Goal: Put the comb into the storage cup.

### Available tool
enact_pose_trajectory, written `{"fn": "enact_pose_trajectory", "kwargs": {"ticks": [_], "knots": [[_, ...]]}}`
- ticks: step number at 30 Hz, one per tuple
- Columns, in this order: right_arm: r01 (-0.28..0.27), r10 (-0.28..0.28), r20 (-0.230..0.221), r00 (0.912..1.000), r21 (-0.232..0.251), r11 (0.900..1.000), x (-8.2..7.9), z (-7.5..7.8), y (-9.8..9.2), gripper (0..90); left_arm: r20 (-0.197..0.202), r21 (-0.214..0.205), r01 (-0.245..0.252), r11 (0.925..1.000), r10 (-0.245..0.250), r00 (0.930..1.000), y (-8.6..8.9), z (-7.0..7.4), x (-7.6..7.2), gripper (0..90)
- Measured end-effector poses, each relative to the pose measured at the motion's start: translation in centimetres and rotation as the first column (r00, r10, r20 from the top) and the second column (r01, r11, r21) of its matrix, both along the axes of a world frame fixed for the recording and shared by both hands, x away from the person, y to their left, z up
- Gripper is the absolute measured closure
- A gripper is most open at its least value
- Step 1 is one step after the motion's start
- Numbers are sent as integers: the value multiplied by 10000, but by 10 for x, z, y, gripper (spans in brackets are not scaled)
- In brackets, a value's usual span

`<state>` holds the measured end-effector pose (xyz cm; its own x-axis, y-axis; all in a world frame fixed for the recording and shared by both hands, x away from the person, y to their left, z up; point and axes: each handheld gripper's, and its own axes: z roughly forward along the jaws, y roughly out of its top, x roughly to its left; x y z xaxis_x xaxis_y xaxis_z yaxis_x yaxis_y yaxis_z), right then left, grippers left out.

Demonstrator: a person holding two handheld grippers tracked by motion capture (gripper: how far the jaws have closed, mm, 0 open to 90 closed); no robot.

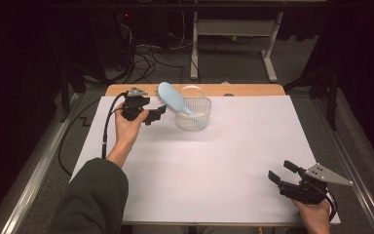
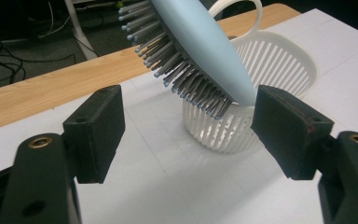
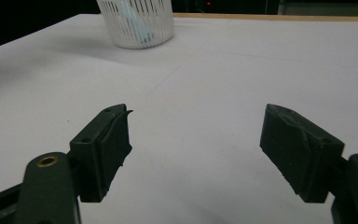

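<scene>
I see the brush [image 1: 172,98] standing tilted in the basket [image 1: 195,118], handle down, head leaning over the rim. My left gripper [image 1: 157,116] sits just beside it, fingers spread, empty. My right gripper [image 1: 281,172] waits well apart over the counter [image 1: 214,165], fingers spread.

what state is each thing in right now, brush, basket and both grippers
hairbrush: tilted, handle end down in the basket, bristled head sticking out over the rim, held by nothing
basket: upright on the white sheet, handle loop up at the far side
left gripper: open, beside the basket, nothing between its pads
right gripper: open, empty, near the table's front right corner
</scene>
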<state>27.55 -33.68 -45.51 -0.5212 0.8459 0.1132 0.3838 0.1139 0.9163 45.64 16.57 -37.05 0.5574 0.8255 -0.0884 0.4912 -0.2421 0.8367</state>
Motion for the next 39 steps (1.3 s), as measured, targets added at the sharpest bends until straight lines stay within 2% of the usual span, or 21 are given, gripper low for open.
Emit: {"fn": "enact_pose_trajectory", "kwargs": {"ticks": [10, 22, 39], "knots": [[65, -64, -51, 10000, 85, 9999, 0, 0, -1, 246, 42, 52, 77, 10000, -77, 10000, 7, 1, -6, 266], [68, -68, -21, 10000, 98, 9999, 0, 0, -1, 246, 309, 22, 124, 9999, -125, 9994, 16, 8, -15, 266], [76, -76, 4, 10000, 53, 10000, 0, 0, -1, 246, 495, -12, 115, 9999, -114, 9987, 30, 6, -32, 266]]}}
